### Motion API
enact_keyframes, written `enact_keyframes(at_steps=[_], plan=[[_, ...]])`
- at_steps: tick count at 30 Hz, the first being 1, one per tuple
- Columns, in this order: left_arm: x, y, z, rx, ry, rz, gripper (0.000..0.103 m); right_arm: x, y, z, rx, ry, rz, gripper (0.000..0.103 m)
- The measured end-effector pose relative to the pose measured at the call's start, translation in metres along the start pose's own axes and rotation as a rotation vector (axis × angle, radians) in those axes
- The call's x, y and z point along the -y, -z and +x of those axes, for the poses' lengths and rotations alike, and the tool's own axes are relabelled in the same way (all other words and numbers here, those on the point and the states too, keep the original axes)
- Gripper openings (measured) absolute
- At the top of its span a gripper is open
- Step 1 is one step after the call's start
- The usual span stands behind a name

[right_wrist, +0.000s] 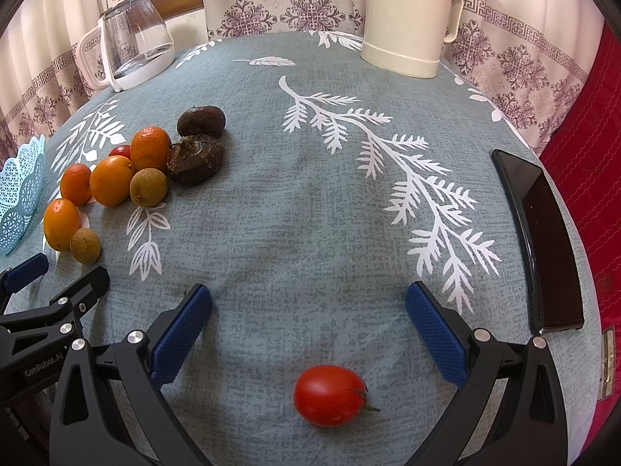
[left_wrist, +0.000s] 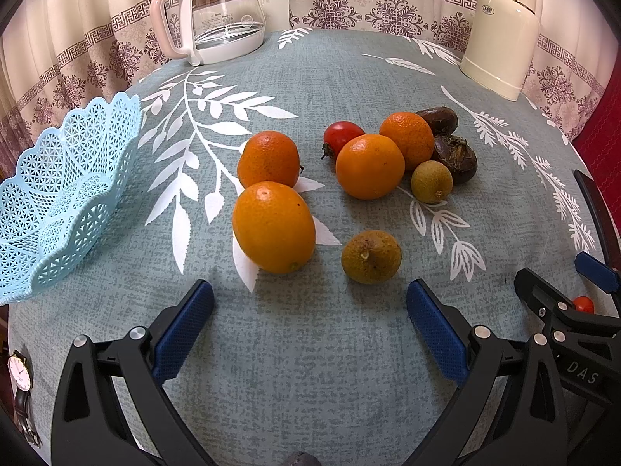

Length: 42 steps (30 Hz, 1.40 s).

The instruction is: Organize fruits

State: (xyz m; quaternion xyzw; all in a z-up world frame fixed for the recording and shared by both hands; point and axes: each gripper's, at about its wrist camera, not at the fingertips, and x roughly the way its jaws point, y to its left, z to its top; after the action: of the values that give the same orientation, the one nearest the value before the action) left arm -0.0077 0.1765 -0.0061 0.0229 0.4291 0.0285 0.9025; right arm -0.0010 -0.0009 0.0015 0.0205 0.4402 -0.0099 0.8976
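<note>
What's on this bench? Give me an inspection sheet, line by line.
Surface: grey-blue tablecloth with a white leaf print.
Job's things: blue lattice basket at left, nothing seen inside; four oranges, nearest; two brownish-green round fruits, one; two dark brown fruits, one; tomato in the cluster; lone tomato lying between the right jaws.
Clutter: glass kettle, cream flask, black phone, wristwatch.
Grippers: left gripper and right gripper open, holding nothing.
Cables: nothing seen.
Surroundings: patterned curtains.
</note>
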Motion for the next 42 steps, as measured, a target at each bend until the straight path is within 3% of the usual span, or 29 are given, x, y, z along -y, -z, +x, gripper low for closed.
enact_keyframes(at_steps=[14,26,36,42], plan=[[-0.001,-0.001,0.001,-0.001,0.001,0.000,0.101,0.001,-0.001,0.004,0.000,-0.011,0.000,0.098],[-0.002,0.000,0.001,-0.001,0.002,-0.001,0.101,0.020,0.001,-0.007,0.050,-0.146,0.082,0.098],[-0.018,0.004,-0.013,0.036,0.100,-0.065,0.101,0.019,0.005,-0.039,0.158,-0.147,0.042,0.098],[-0.031,0.011,-0.035,0.102,0.094,-0.060,0.101,0.034,0.008,-0.061,0.227,-0.142,0.061,0.098]])
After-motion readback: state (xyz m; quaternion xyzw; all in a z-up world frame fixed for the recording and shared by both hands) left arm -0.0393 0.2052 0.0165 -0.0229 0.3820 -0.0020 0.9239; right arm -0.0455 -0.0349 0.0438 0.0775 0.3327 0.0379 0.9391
